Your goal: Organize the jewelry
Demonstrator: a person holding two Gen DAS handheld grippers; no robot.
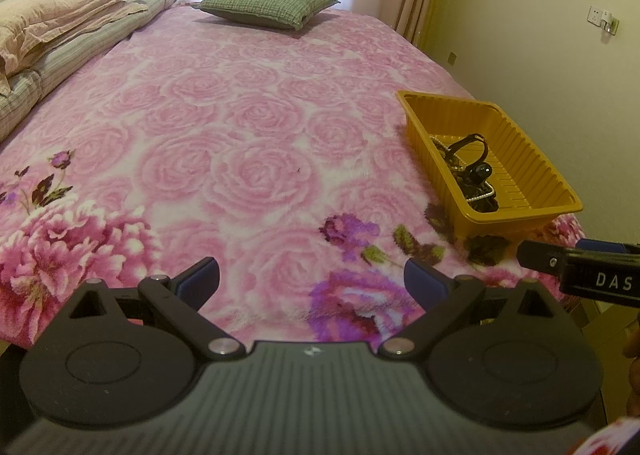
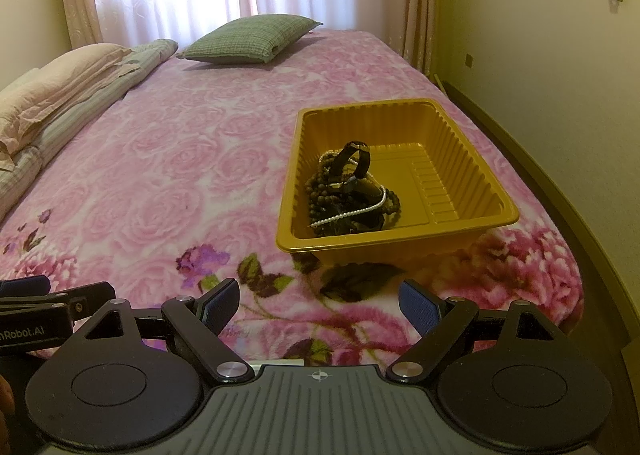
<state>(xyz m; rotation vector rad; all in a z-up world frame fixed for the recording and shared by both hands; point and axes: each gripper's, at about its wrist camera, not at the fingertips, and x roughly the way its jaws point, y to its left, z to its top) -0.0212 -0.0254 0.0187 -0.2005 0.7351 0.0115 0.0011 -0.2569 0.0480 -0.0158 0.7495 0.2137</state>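
An orange plastic tray (image 2: 472,159) sits on the pink rose bedspread near the bed's right edge; in the left wrist view the tray (image 1: 520,159) lies to the right. Inside it lies a tangled heap of jewelry (image 2: 352,191): dark bead strings, a white pearl strand and a black watch strap; the same jewelry (image 1: 472,171) shows in the left view. My right gripper (image 2: 320,307) stands open just short of the tray's near wall, nothing between its fingers. My left gripper (image 1: 312,279) is open over bare bedspread, left of the tray.
A green checked pillow (image 1: 268,5) lies at the far end of the bed, folded quilts (image 1: 60,35) along the left side. A wall runs close along the bed's right edge (image 2: 540,191). Curtains hang behind the bed.
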